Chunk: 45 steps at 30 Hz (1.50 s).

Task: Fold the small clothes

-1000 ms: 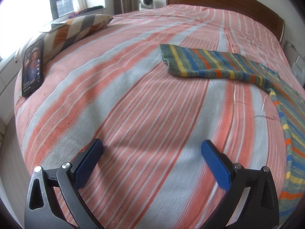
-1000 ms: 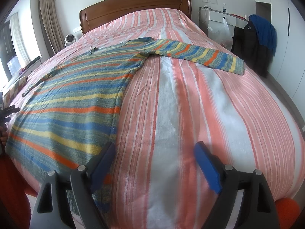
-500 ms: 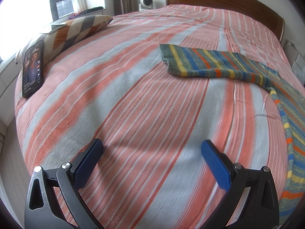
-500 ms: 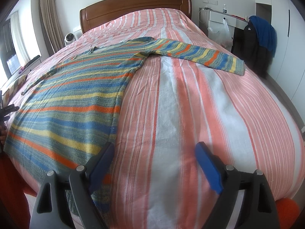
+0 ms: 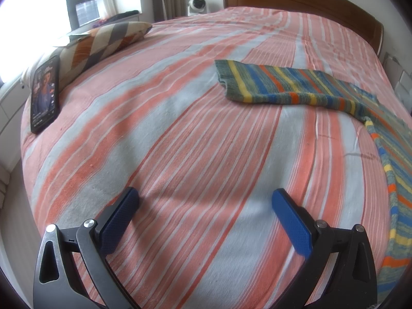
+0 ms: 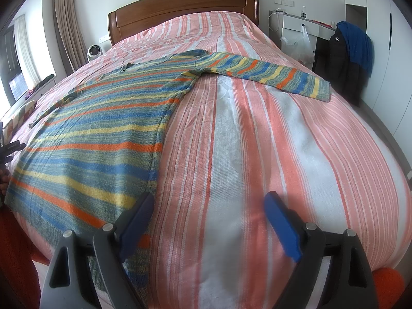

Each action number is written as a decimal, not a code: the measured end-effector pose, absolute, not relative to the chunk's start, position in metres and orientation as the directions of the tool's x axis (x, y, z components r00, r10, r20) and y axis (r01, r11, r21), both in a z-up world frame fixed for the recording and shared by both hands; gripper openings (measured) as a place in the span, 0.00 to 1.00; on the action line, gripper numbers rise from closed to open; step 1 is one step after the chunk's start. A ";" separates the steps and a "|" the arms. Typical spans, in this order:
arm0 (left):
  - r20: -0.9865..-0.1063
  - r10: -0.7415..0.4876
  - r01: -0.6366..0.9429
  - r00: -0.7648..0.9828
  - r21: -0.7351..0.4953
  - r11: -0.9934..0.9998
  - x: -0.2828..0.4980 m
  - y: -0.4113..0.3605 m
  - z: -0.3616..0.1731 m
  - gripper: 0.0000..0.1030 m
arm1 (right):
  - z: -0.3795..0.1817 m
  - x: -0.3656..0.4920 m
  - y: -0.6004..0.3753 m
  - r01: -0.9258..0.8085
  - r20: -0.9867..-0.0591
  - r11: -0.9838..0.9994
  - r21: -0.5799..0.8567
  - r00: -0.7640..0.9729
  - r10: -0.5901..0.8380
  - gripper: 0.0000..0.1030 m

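Two claws, both spread wide and holding nothing: the left claw (image 5: pixel 204 202) hangs over bare striped bedspread (image 5: pixel 180 134), and the right claw (image 6: pixel 208 206) sits at the hem corner of one striped sweater (image 6: pixel 103 128). That sweater lies flat on the bed, two sleeves stretched out sideways. Further off on the left: one phone (image 5: pixel 44 94), one patterned pillow (image 5: pixel 103 41).
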<state>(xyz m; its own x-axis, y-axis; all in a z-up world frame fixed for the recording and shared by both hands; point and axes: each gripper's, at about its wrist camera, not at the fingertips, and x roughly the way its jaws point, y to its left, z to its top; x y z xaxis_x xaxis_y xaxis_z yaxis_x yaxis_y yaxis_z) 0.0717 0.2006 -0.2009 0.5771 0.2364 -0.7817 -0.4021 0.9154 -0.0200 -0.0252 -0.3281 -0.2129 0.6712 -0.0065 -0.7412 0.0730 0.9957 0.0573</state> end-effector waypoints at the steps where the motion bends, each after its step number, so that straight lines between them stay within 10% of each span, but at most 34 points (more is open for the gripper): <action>1: -0.782 0.235 -0.401 0.578 -0.021 0.916 0.071 0.201 -0.201 1.00 | -0.213 -0.025 -0.328 0.073 -0.741 0.996 0.055 0.671 -0.008 0.85; 13: -0.814 0.078 -0.294 0.576 -0.117 0.949 0.056 0.195 -0.185 0.99 | -0.210 -0.025 -0.334 0.068 -0.736 0.993 0.101 0.677 0.028 0.85; 22: -0.753 -0.375 0.003 0.541 -0.444 0.896 0.002 0.161 -0.165 0.99 | -0.183 -0.039 -0.352 0.056 -0.745 0.969 0.242 0.650 0.149 0.85; 34: -0.766 -0.414 0.118 0.492 -0.412 0.903 -0.014 0.133 -0.174 0.96 | -0.183 -0.059 -0.333 -0.037 -0.771 0.921 0.388 0.534 0.347 0.85; 39: -0.826 -0.393 0.179 0.404 -0.349 0.920 -0.021 0.099 -0.183 0.57 | -0.203 -0.049 -0.311 -0.056 -0.797 0.907 0.417 0.458 0.395 0.71; 41: -0.870 -0.334 0.173 0.363 -0.289 0.941 -0.024 0.092 -0.193 0.04 | -0.210 -0.045 -0.301 -0.074 -0.813 0.907 0.414 0.418 0.405 0.51; 43: -0.870 -0.338 0.167 0.358 -0.297 0.940 -0.031 0.093 -0.191 0.02 | -0.218 -0.043 -0.284 -0.126 -0.863 0.934 0.334 0.358 0.357 0.07; 45: -0.859 -0.370 0.174 0.353 -0.329 0.928 -0.042 0.101 -0.180 0.02 | -0.209 -0.049 -0.281 -0.140 -0.866 0.941 0.307 0.370 0.337 0.06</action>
